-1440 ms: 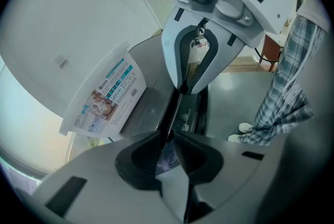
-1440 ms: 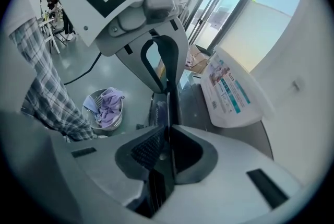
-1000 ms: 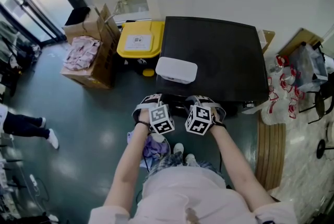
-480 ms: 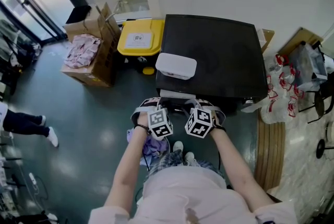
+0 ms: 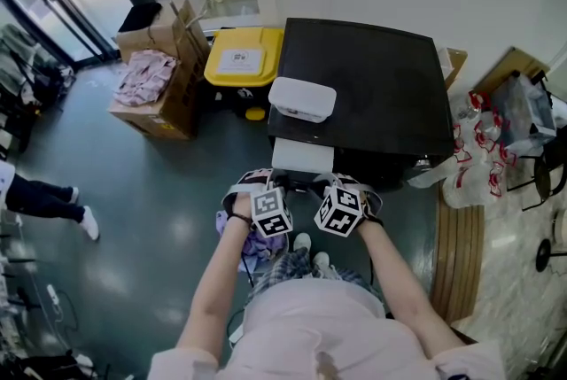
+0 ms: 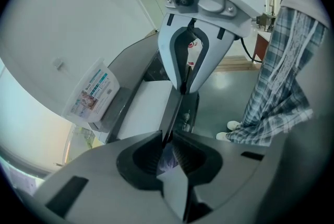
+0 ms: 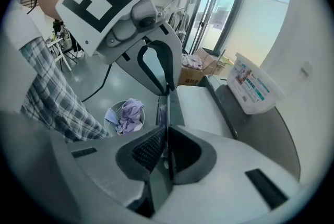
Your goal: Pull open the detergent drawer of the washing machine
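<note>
The washing machine (image 5: 372, 95) has a dark top. Its white detergent drawer (image 5: 302, 155) sticks out of the front toward me. My left gripper (image 5: 276, 183) and right gripper (image 5: 324, 183) sit side by side at the drawer's front panel. In the left gripper view my left gripper (image 6: 168, 131) is shut on the thin front edge of the drawer (image 6: 146, 108), with the right gripper (image 6: 183, 87) clamped further along it. In the right gripper view my right gripper (image 7: 166, 137) is shut on the same edge of the drawer (image 7: 195, 105), beside the left gripper (image 7: 168, 87).
A white tub (image 5: 302, 98) stands on the machine top just behind the drawer. A yellow bin (image 5: 242, 59) and a cardboard box of clothes (image 5: 155, 90) stand left of the machine. A basket of laundry (image 5: 257, 250) sits by my feet. Bags (image 5: 483, 139) crowd the right side.
The drawer has slid out of the machine toward me, showing more white. Both grippers have moved back toward me with its front edge in them.
</note>
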Tool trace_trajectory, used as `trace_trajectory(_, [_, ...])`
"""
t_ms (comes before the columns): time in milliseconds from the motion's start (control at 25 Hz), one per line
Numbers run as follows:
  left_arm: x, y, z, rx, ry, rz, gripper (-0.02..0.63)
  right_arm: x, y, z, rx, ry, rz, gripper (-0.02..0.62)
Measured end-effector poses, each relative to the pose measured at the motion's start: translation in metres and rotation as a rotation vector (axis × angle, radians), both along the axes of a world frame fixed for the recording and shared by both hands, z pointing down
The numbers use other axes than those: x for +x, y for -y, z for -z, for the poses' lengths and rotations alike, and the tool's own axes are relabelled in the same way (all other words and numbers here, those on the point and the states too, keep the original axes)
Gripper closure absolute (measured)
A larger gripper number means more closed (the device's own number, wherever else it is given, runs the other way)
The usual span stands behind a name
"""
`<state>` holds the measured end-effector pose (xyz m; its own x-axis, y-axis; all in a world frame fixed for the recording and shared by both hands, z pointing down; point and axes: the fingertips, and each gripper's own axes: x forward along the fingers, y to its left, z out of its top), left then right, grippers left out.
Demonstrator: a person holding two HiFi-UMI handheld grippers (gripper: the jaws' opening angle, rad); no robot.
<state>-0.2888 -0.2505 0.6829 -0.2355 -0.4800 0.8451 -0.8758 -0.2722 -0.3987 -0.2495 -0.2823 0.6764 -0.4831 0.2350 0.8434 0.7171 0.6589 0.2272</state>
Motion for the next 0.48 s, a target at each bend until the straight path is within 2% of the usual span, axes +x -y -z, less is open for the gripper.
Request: trace_trajectory(480, [0.037,-0.024,0.0,-0.004,-0.004,0.016,0.529,0.037,-0.024,0.0,-0.014,-0.017,0.018,0.546])
